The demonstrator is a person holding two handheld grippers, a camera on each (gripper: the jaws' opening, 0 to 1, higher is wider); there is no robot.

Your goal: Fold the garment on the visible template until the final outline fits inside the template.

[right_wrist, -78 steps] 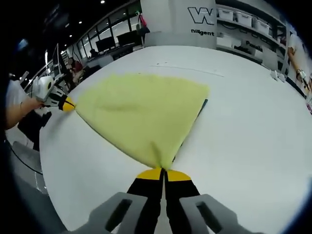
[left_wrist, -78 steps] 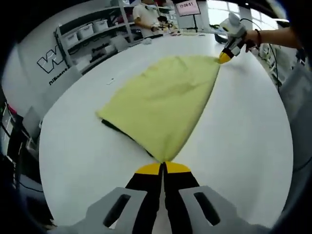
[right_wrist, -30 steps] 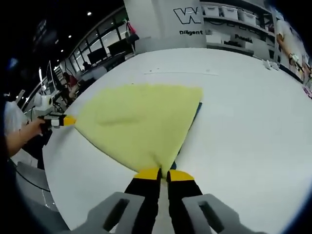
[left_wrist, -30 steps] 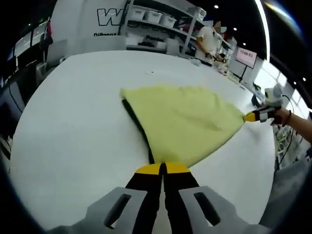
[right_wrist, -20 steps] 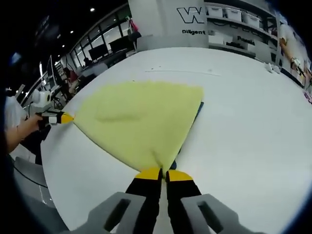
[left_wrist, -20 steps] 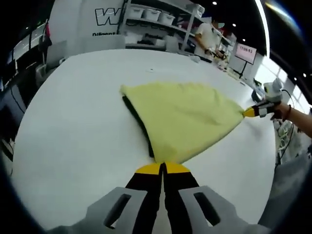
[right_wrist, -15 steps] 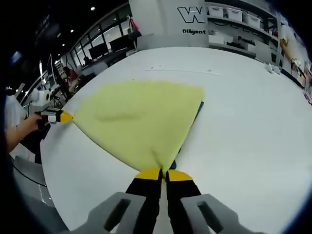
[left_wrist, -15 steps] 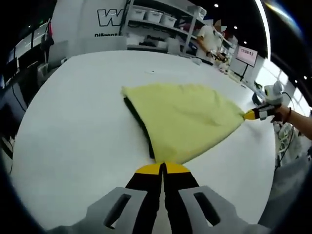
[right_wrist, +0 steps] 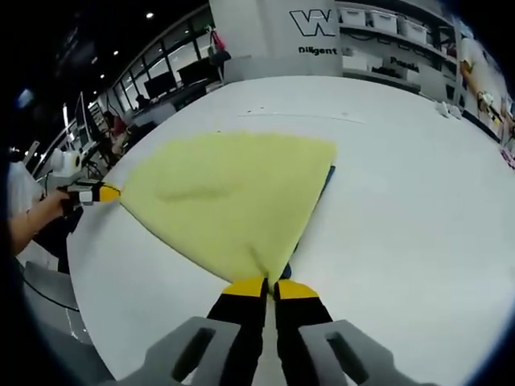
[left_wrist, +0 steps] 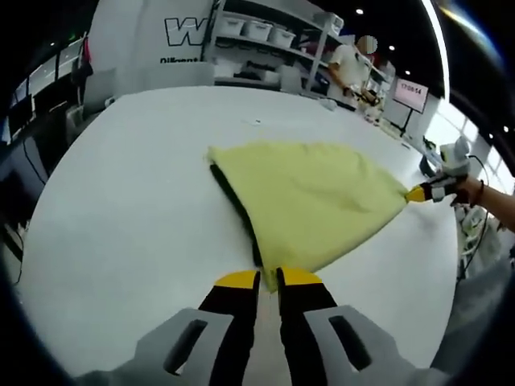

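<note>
Garment point(left_wrist: 310, 201): pale yellow, folded flat on white table point(left_wrist: 121, 209), dark template edge point(left_wrist: 233, 201) showing under it.
Your left gripper point(left_wrist: 269, 279): narrow gap, corner lying between the tips.
Your right gripper point(right_wrist: 269, 287): clamped on garment corner.
Writing: wall sign point(right_wrist: 322, 50) reads "W", "Diligent".

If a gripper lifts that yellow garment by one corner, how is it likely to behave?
The garment looks like thin soft cloth lying flat, so it would probably drape and sag. It tapers to a point where the right gripper pinches it, suggesting it stretches. On the smooth table it likely slides easily.
</note>
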